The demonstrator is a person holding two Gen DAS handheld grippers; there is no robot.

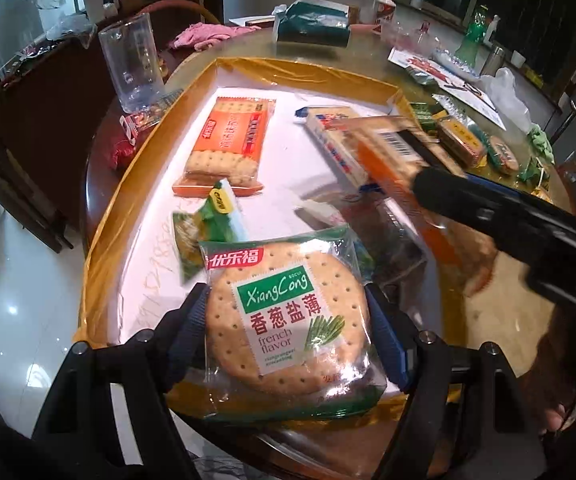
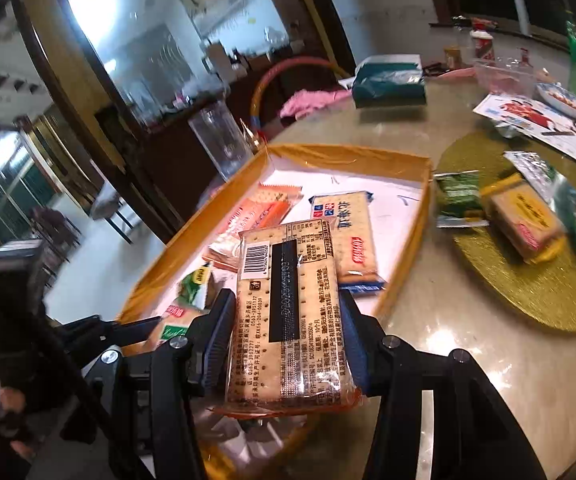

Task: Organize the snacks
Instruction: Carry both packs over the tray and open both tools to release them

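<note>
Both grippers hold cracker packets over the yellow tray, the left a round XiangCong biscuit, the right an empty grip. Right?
Not quite: the right gripper is not empty; the right wrist view shows it clamping a rectangular cracker packet. The rest stands.

We see our left tongs as two black arms carrying ribbed blue pads, with round silver screw heads at the joints of the angular black frame. Our right tongs match: black linkage bars, blue ridged pads, silver screws. A dark sleeve covers the arm at the left edge.
</note>
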